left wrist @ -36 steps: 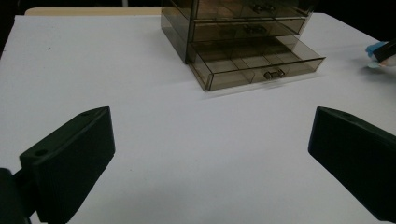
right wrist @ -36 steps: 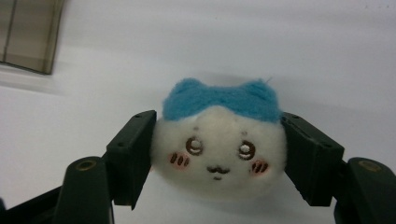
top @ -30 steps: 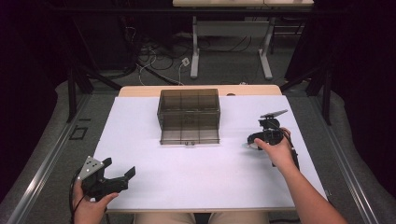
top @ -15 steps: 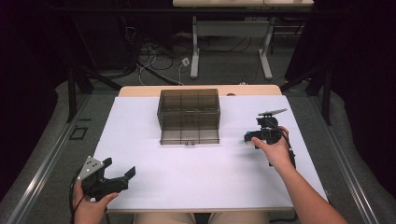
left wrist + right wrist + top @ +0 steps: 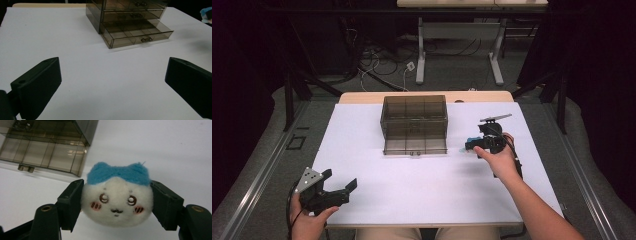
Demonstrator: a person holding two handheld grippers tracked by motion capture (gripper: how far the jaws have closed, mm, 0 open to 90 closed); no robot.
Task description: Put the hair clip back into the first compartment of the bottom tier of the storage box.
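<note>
Right gripper view: right tongs (image 5: 116,202) clamp the plush toy (image 5: 117,197) squarely between both jaws.

The left tool (image 5: 337,192) sits at 7 o'clock in the high view, held in the left hand (image 5: 309,220) low near the bench's near edge. Its jaws stand wide apart with nothing between them, pointing toward 2 o'clock.

The right tool (image 5: 473,145) sits at 3 o'clock, gripped by the right hand (image 5: 497,160), with the forearm (image 5: 537,210) running in from 5 o'clock. Its jaws point toward 9 o'clock and are clamped on a plush toy (image 5: 117,197), pads pressing both sides.
</note>
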